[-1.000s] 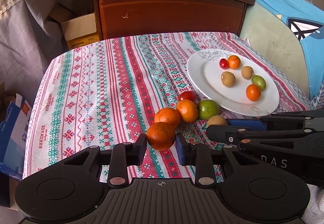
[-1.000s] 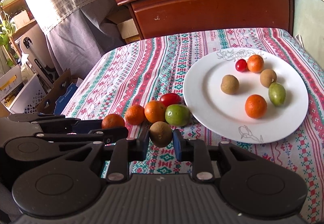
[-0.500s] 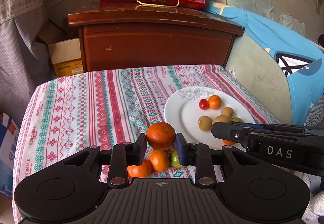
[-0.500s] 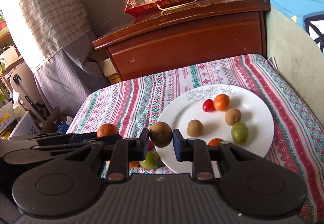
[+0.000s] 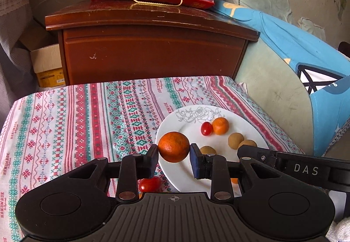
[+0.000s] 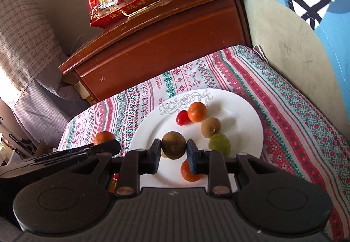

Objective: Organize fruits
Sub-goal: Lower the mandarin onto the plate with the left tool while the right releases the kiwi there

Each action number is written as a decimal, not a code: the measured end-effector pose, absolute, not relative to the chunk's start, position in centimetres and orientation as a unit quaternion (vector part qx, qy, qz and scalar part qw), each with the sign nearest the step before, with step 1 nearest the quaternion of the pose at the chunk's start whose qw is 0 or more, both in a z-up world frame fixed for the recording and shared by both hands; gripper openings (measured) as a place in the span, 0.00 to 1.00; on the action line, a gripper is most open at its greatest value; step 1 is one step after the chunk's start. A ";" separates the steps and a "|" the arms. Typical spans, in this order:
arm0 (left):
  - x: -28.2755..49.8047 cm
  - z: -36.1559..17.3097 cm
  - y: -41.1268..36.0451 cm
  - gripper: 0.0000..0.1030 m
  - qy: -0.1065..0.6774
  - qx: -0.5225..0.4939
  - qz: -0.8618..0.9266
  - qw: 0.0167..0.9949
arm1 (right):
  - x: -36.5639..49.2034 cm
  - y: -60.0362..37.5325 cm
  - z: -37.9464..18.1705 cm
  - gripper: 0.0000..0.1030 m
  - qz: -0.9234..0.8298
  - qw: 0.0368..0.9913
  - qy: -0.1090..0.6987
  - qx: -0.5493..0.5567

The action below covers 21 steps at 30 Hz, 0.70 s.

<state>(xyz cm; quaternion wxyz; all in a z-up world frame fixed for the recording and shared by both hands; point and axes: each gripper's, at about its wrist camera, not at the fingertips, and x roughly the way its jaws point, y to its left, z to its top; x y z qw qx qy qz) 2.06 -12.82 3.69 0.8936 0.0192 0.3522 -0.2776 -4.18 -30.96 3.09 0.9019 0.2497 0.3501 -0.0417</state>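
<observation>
Two fruits are riding toward the white plate (image 5: 175, 174) at once: the left hand-held gripper (image 5: 174, 151) is clamping an orange (image 5: 173, 146) above the plate's near-left rim, and the right hand-held gripper (image 6: 173, 150) is pinching a brown kiwi (image 6: 173, 147) over the plate's middle. This looks like the placing step; next, each probably needs lowering onto bare plate before loosening. Only the left view is showing a cherry tomato (image 5: 149, 184) on the desk cloth (image 5: 65, 115); only the right view is showing the green fruit (image 6: 219, 144) on the plate.
</observation>
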 end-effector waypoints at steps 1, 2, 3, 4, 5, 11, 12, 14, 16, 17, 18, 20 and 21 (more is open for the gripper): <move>2.2 3.5 -13.0 0.27 0.353 0.021 -0.278 0.893 | -4.0 -31.1 3.0 0.25 -0.042 0.901 0.351 0.249; 2.4 3.3 -13.2 0.27 0.355 0.021 -0.278 0.892 | -3.8 -31.3 2.8 0.25 -0.042 0.900 0.353 0.251; 2.7 3.1 -13.4 0.27 0.359 0.019 -0.280 0.890 | -3.6 -31.4 2.7 0.25 -0.043 0.899 0.355 0.252; 2.9 2.9 -13.5 0.27 0.362 0.017 -0.280 0.889 | -3.5 -31.5 2.5 0.25 -0.044 0.899 0.357 0.251; 3.2 2.6 -13.7 0.27 0.366 0.014 -0.281 0.887 | -3.4 -31.5 2.4 0.25 -0.045 0.898 0.358 0.250; 4.4 1.5 -14.8 0.27 0.378 0.008 -0.282 0.882 | -2.8 -31.9 1.6 0.26 -0.052 0.895 0.368 0.248; 4.7 1.3 -15.0 0.27 0.380 0.007 -0.282 0.881 | -2.7 -31.9 1.6 0.27 -0.052 0.894 0.368 0.249; 5.0 1.1 -15.2 0.27 0.381 0.008 -0.283 0.880 | -2.6 -32.0 1.5 0.27 -0.054 0.894 0.368 0.248; 5.1 1.0 -15.4 0.29 0.377 0.010 -0.284 0.882 | -2.5 -32.1 1.5 0.28 -0.055 0.893 0.368 0.252; 5.2 1.0 -15.5 0.29 0.375 0.009 -0.286 0.882 | -2.5 -32.2 1.5 0.28 -0.055 0.893 0.367 0.255; 5.2 1.1 -15.6 0.29 0.374 0.009 -0.285 0.883 | -2.5 -32.3 1.5 0.28 -0.054 0.892 0.367 0.258; 5.2 1.5 -15.5 0.30 0.372 0.007 -0.285 0.884 | -2.6 -32.2 1.7 0.28 -0.051 0.892 0.366 0.259; 5.1 1.7 -15.4 0.30 0.370 0.006 -0.285 0.884 | -2.6 -32.2 1.8 0.28 -0.050 0.893 0.365 0.258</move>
